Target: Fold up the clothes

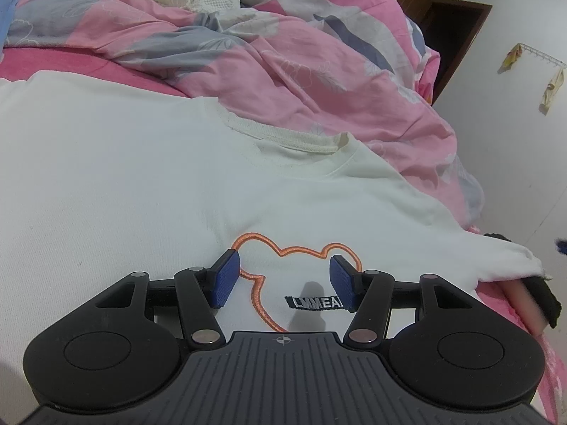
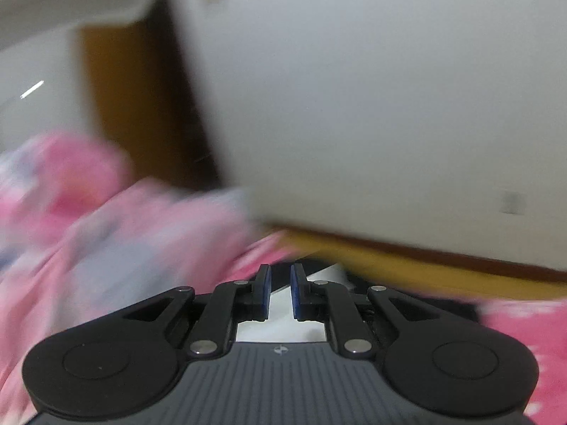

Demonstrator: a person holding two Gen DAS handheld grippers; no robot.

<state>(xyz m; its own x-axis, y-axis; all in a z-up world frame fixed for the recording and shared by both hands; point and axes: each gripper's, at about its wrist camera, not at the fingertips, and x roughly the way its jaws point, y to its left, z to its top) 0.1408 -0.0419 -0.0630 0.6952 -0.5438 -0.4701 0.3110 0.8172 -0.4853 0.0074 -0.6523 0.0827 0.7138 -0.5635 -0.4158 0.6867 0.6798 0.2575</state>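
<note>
My left gripper (image 1: 281, 279) hovers released over a white cotton T-shirt (image 1: 124, 184) with an orange embroidered bear outline (image 1: 283, 248), spread chest-up on the pink bed (image 1: 53, 60). My right gripper (image 2: 280, 290), jaws a narrow slit apart and clamping nothing I can see, hangs in a blurred view above white cloth near the bed's edge. Beyond the ribbed collar (image 1: 294, 138) lies a rumpled pink-and-grey floral duvet (image 1: 283, 46). The shirt looks flat and unfolded, so folding is just starting; next, I judge, each gripper must pinch a sleeve or shoulder edge.
</note>
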